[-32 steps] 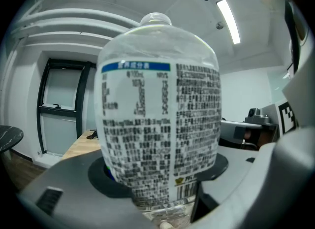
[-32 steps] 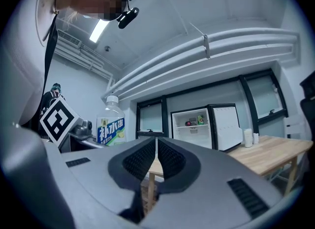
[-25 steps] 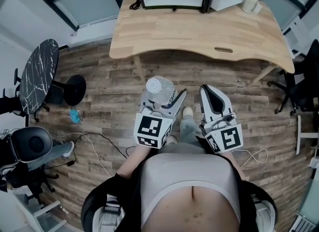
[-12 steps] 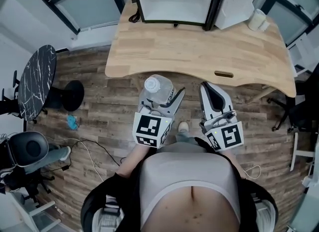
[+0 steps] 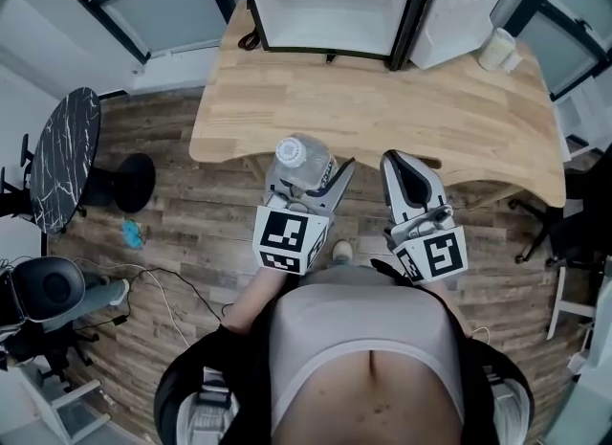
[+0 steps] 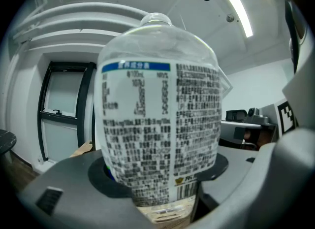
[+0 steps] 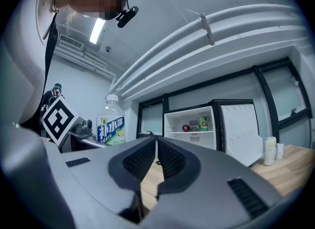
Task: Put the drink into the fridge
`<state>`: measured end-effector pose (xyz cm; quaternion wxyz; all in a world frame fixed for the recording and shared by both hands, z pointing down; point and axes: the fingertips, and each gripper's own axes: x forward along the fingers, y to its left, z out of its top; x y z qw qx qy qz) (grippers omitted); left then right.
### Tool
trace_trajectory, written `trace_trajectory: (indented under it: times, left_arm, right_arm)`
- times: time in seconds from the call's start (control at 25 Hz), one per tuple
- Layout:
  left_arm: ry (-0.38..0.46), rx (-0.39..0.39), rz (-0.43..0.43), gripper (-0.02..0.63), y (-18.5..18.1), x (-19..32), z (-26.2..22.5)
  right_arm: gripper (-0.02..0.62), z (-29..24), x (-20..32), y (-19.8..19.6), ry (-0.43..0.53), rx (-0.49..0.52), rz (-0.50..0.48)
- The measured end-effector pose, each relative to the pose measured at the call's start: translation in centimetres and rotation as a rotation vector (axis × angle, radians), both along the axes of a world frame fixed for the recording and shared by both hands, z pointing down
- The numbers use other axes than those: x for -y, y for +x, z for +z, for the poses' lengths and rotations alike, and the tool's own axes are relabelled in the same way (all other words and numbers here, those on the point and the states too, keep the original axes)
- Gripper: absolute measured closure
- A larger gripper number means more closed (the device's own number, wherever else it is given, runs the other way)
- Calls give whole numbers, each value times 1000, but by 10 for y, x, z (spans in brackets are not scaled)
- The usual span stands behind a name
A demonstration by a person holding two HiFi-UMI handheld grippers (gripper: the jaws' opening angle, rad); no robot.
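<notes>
Head view: clear drink bottle [image 5: 302, 154] upright, pinched in the left gripper [image 5: 311, 175], cap up, at the near edge of a wooden table [image 5: 382, 99]. Right gripper [image 5: 405, 167] just beside, pressed together, empty. Open fridge [image 5: 325, 3] at the table's far side, well apart from the bottle.

Left gripper view: printed label filling the middle, both jaws clamped against the bottle's lower body.

Right gripper view: jaws meeting with nothing between; bottle off to the left, fridge shelves ahead.

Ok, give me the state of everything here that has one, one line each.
left gripper: shut on the drink bottle
drink bottle: capped, upright between the left jaws
right gripper: shut, nothing between its jaws
fridge door: open, swung to the right
</notes>
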<state>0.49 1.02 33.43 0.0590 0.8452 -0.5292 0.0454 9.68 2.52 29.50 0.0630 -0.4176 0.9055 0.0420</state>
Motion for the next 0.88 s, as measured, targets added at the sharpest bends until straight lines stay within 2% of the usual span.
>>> trace_trajectory:
  times: [0.36, 0.88]
  left_arm:
    - [-18, -2, -25, 261, 8, 25, 5]
    - [-24, 20, -5, 261, 7, 24, 4]
  right_arm:
    - [560, 4, 30, 8, -10, 6, -25]
    - [558, 4, 31, -2, -10, 12, -38]
